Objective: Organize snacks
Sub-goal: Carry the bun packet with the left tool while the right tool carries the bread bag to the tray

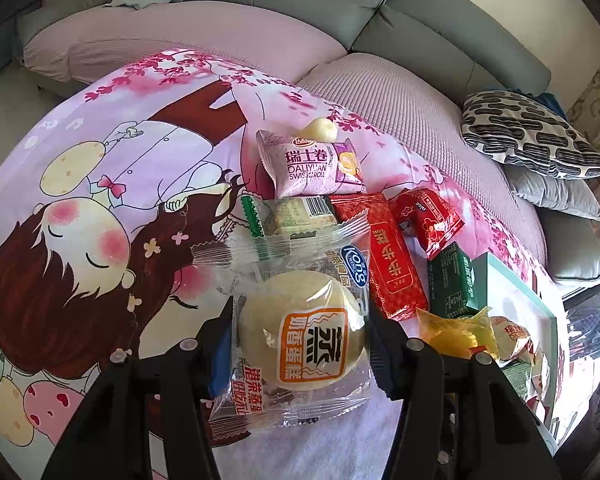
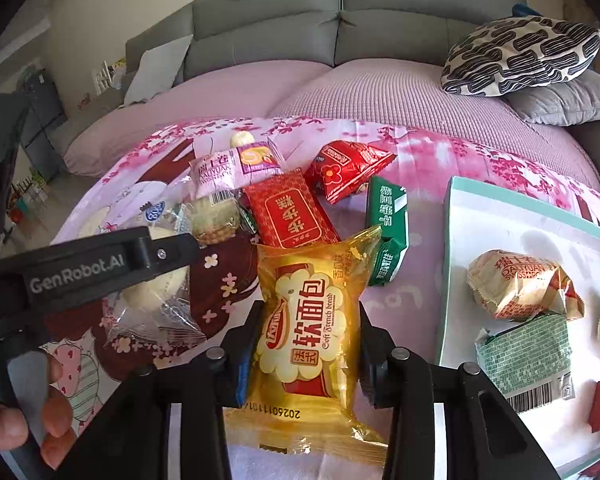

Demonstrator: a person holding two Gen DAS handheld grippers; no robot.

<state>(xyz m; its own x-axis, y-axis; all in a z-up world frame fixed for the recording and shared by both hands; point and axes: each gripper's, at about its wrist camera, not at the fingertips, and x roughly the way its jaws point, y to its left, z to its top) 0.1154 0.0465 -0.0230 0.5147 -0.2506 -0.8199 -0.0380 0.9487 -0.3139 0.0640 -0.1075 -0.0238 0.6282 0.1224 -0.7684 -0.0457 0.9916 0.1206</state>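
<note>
Left wrist view: left gripper (image 1: 300, 344) clamps cake pack (image 1: 300, 340); right gripper (image 2: 302, 352) clamps bread pack (image 2: 312, 332), both likely bound for tray (image 2: 452, 240) beside pile.

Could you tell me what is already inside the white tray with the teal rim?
Inside the white tray lie an orange-and-white Swiss roll pack and a green-patterned pack. More wrappers sit at the right edge, cut off by the frame.

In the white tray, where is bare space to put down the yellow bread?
The white tray is bare in its far part, between the teal rim and the orange-white swiss roll. Its near right part is crowded: the green-white pack and more wrappers lie close together there.
</note>
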